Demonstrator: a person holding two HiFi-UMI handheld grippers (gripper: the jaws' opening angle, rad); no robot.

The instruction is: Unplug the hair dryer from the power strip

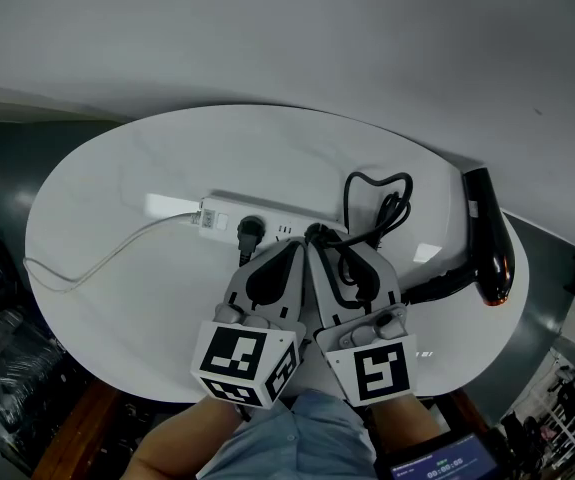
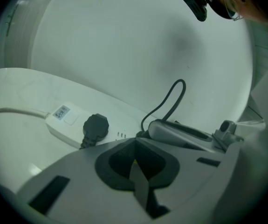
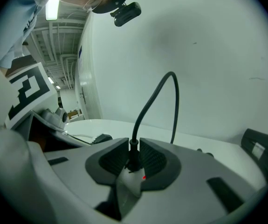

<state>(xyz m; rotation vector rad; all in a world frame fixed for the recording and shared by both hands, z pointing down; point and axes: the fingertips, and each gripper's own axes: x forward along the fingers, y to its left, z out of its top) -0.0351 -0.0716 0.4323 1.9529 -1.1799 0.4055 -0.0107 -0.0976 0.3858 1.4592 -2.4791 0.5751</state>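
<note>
On white bench (image 1: 117,298), hair dryer plug (image 3: 133,149) held between right gripper (image 3: 134,160) fingers, apparently clamped at cord neck, at power strip (image 1: 222,211). Left gripper (image 2: 135,143) fingers closed, empty, just beside. Hair dryer (image 1: 487,243) laid at right.

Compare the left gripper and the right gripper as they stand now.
The left gripper has its jaws together, empty; the right gripper has its jaws clamped on the hair dryer's plug. The left gripper points just beside the other black plug without holding it; the right gripper sits on its plug. Both lie side by side, aimed at the power strip.
</note>
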